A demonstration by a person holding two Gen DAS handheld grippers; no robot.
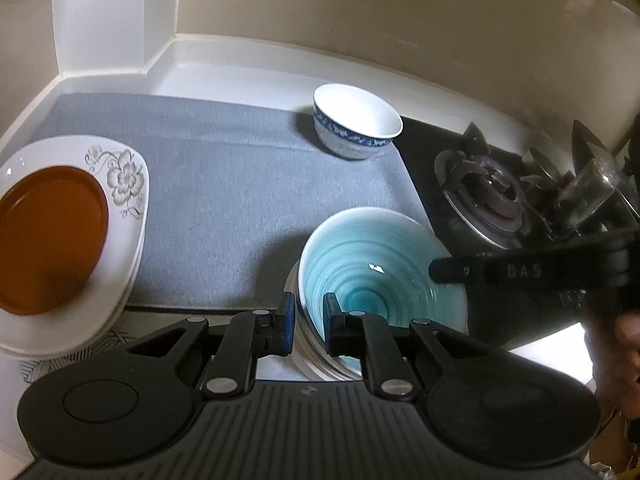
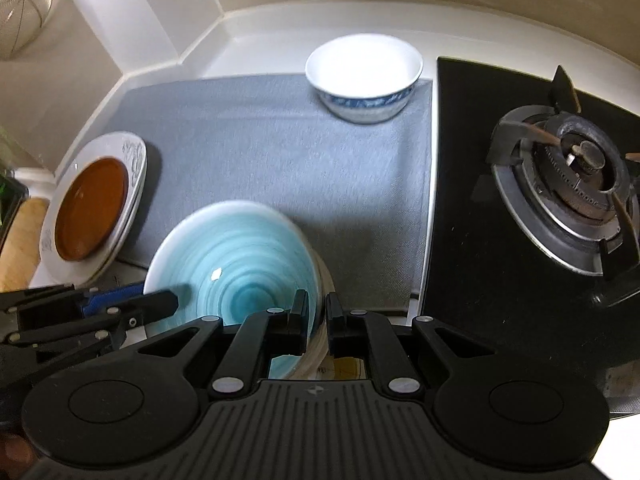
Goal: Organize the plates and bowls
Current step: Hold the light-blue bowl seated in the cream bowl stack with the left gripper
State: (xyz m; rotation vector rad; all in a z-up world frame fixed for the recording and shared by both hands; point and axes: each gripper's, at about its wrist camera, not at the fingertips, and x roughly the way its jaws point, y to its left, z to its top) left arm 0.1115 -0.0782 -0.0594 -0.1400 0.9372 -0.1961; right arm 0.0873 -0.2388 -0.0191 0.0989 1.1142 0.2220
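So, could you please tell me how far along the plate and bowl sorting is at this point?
Done: the round brown plate sits stacked on the white floral plates. In hand: both the left gripper and the right gripper have jaws closed on opposite rims of the turquoise swirl bowl, which is nested in paler bowls. Left: the blue-and-white patterned bowl stands alone on the grey mat.

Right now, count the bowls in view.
2. The teal bowl sits at the mat's near edge, both tongs closed on its rim; it may hide another beneath. The blue-patterned bowl stands at the mat's far edge.
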